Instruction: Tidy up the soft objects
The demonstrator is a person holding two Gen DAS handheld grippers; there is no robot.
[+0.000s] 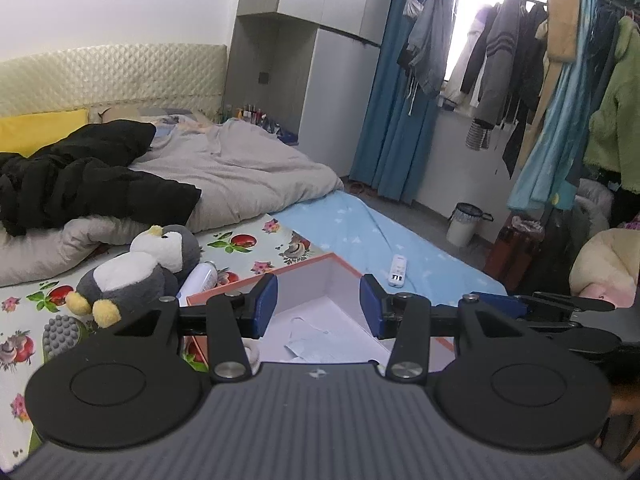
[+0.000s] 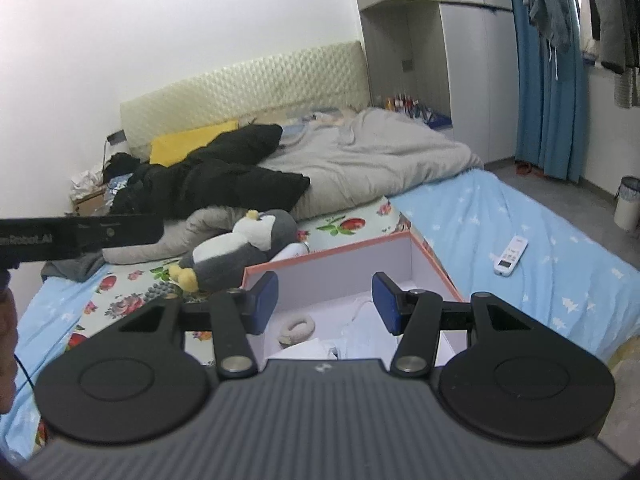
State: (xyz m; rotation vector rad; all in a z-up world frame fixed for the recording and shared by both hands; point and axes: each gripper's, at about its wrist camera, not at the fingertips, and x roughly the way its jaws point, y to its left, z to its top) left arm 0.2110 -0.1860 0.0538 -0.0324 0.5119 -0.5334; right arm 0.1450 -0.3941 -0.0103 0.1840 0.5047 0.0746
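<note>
Each hand-held gripper (image 1: 319, 305) (image 2: 325, 303): black linkage arms, silver pivot screws, blue finger pads (image 1: 265, 305), ribbed grey body

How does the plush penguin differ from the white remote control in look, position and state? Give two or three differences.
The plush penguin is soft, grey and white with yellow feet; the remote control is hard, flat and white. The penguin lies on the fruit-print cloth left of the box; the remote lies on the blue sheet to its right. Both lie outside the box.

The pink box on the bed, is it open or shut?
Open. The pink cardboard box has no lid on; its white inside shows, with a small beige ring and white paper in it.
</note>
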